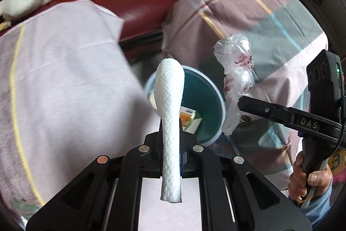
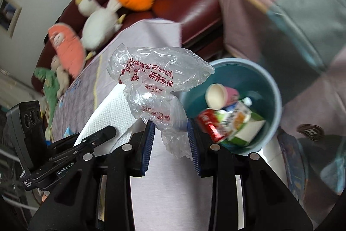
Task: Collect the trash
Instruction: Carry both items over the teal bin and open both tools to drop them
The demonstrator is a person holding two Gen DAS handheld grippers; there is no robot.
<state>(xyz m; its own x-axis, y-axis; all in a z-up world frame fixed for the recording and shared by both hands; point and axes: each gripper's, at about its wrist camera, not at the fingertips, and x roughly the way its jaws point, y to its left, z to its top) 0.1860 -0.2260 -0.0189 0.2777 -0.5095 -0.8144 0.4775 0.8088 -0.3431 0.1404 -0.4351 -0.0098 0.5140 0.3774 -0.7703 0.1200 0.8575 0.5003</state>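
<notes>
**Two pieces held near the bin**

The blue bin [image 2: 274,88] already holds a carton, a can and a cup. Left to drop: a crumpled clear plastic bag [image 2: 160,79] pinched in the right tongs [image 2: 170,135], and a white paper towel [image 1: 170,101] clamped in the tight-closed left tongs [image 1: 170,144].

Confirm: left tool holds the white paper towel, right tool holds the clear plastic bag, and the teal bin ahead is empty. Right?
Not empty. The right wrist view shows the teal bin already holding a carton, a red packet and a small cup. The rest stands: left tool holds the white paper towel, right tool the clear plastic bag.
</notes>
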